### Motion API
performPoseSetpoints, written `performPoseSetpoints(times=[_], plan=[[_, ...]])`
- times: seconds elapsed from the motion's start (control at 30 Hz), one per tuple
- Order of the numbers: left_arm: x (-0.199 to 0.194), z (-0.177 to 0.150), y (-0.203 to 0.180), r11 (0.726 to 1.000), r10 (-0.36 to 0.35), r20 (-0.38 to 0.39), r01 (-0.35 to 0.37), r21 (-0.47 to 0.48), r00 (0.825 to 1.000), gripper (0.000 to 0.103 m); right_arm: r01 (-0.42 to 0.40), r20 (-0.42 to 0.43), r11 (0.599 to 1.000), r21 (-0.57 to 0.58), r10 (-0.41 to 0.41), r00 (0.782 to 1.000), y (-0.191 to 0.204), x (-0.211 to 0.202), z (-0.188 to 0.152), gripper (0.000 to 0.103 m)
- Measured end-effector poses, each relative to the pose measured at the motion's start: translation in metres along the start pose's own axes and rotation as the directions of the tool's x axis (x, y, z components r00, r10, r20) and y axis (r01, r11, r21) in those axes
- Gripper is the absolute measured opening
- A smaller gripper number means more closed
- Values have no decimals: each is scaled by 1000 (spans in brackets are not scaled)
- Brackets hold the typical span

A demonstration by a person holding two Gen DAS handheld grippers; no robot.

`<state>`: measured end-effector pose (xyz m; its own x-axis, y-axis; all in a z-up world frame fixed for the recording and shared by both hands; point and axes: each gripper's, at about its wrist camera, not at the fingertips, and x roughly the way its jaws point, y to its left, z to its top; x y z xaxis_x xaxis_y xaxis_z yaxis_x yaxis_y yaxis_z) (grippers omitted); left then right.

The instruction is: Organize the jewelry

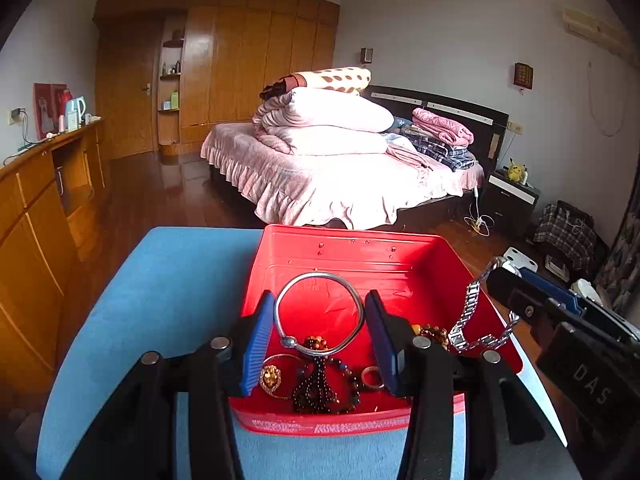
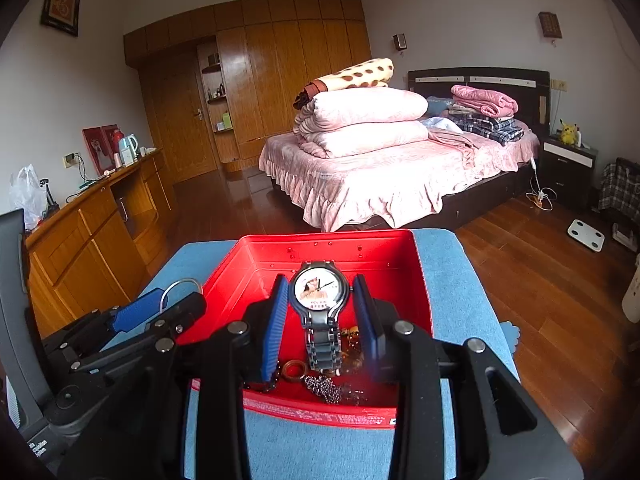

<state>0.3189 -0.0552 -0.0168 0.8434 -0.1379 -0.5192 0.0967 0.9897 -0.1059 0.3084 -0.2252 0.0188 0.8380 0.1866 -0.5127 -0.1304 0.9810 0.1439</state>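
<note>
Behind our blue surface (image 2: 452, 280) stood a pink bed (image 2: 400, 168); "DAS" marked our right gripper (image 2: 320, 312), pinching the watch (image 2: 319, 290); our left gripper (image 1: 320, 320) pinched the silver bangle (image 1: 320, 312) over the red box (image 1: 360, 248).

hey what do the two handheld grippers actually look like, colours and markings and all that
Both look the same build. The left gripper and right gripper have matte black angular linkage arms with round silver pivot pins. The fingers carry flat, ribbed blue pads. Seen from the left wrist camera, the right gripper's black body bears pale embossed letters reading DAS. No cables or sleeves show.
</note>
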Motion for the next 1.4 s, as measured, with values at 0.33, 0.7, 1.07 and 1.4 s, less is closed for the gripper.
performPoseSetpoints(times=[0.33, 0.7, 1.07, 1.4], plan=[[30, -4, 4, 1000, 4, -39, -4, -7, 999, 58, 54, -63, 998, 19, -53, 997, -5, 43, -9, 48], [-15, -5, 6, 998, 47, 39, -48, 40, 998, 82, 97, -7, 995, -37, -97, 995, 5, 3, -17, 71], [-90, -7, 21, 998, 43, 139, -49, 33, 989, 94, 88, 88, 992, -87, -81, 993, 18, -75, -26, 88], [-127, -28, 39, 996, 69, 180, -79, 48, 981, 97, -6, 110, 997, -79, 14, 994, 21, -117, -31, 96]])
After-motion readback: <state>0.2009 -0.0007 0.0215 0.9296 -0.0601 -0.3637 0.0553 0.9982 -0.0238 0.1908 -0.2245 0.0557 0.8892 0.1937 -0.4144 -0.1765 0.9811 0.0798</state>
